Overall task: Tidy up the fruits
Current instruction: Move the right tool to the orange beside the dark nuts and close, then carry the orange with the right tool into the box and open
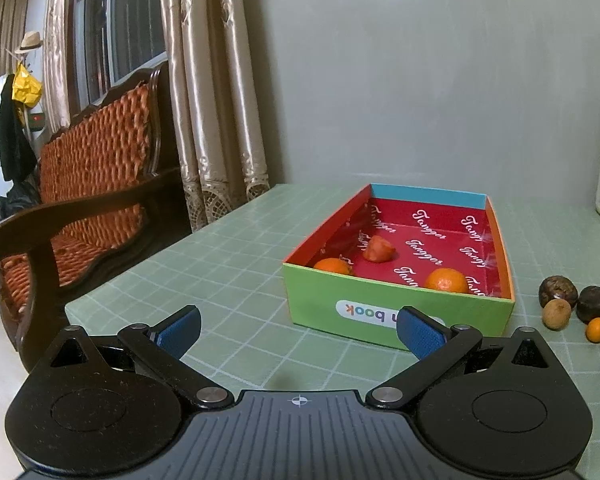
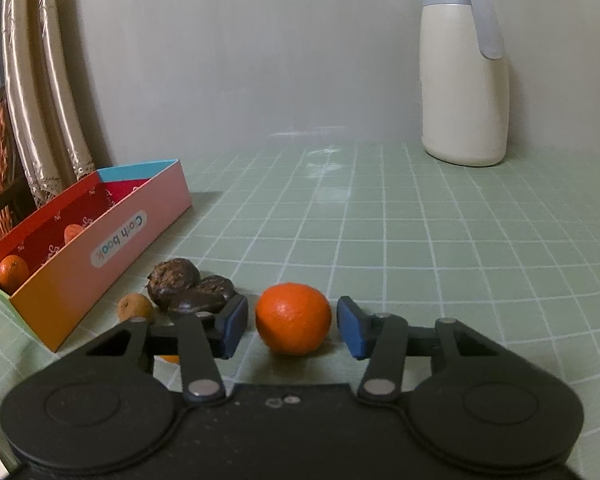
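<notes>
The right gripper (image 2: pixel 292 326) brackets a mandarin (image 2: pixel 293 319) on the green grid mat (image 2: pixel 420 240), its blue pads (image 2: pixel 233 326) close beside the peel with thin gaps showing, not pressing. Just left lie two dark wrinkled fruits (image 2: pixel 188 286) and a small brown one (image 2: pixel 135 306), beside the colourful open box (image 1: pixel 396 316). The left gripper (image 1: pixel 298 330) hovers spread wide and empty before that box, which holds two mandarins (image 1: pixel 447 280) and a reddish piece (image 1: pixel 378 249).
</notes>
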Motion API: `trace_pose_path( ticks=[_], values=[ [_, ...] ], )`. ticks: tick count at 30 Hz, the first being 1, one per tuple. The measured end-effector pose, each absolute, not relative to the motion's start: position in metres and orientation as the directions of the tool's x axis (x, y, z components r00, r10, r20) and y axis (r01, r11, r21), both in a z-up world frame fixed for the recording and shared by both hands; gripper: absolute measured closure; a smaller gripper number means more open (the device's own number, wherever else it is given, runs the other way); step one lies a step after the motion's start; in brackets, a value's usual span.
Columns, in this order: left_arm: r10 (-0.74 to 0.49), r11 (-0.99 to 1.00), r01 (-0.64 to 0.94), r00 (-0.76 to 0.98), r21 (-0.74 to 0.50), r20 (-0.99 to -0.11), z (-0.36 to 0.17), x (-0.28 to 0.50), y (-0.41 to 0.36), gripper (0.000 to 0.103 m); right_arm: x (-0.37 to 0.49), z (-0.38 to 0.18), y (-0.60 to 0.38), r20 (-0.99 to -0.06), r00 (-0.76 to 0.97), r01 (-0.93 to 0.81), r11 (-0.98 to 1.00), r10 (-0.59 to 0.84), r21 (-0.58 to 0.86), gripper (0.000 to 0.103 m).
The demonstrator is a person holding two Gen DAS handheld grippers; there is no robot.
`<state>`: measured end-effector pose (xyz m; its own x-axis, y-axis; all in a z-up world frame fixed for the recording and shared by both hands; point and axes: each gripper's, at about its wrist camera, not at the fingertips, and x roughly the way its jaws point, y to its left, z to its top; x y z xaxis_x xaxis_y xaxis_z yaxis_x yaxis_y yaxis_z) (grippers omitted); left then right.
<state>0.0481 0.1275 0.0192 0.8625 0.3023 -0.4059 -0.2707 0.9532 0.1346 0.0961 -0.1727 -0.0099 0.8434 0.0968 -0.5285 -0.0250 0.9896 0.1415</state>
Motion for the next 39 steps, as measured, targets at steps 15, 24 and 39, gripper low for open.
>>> trace_pose_path(
  ticks=[15,24,39],
  values=[
    [0.306,0.952,-0.278,0.859,0.128,-0.411,0.019,0.047,0.132,0.0,0.097,-0.012,-0.174,-0.535,0.838,-0.026,0.988,0.104,0.152,0.065],
    [0.299,0.954,-0.276,0.862,0.116,-0.41,0.019,0.045,0.133,0.0,0.093,-0.01,-0.175,-0.53,0.843,-0.025,0.99,0.097,0.14,0.065],
    [0.303,0.949,-0.311,0.856,0.051,-0.419,0.023,0.043,0.148,0.0,0.079,0.003,-0.166,-0.48,0.87,-0.06,0.99,0.114,0.125,0.065]
  ],
)
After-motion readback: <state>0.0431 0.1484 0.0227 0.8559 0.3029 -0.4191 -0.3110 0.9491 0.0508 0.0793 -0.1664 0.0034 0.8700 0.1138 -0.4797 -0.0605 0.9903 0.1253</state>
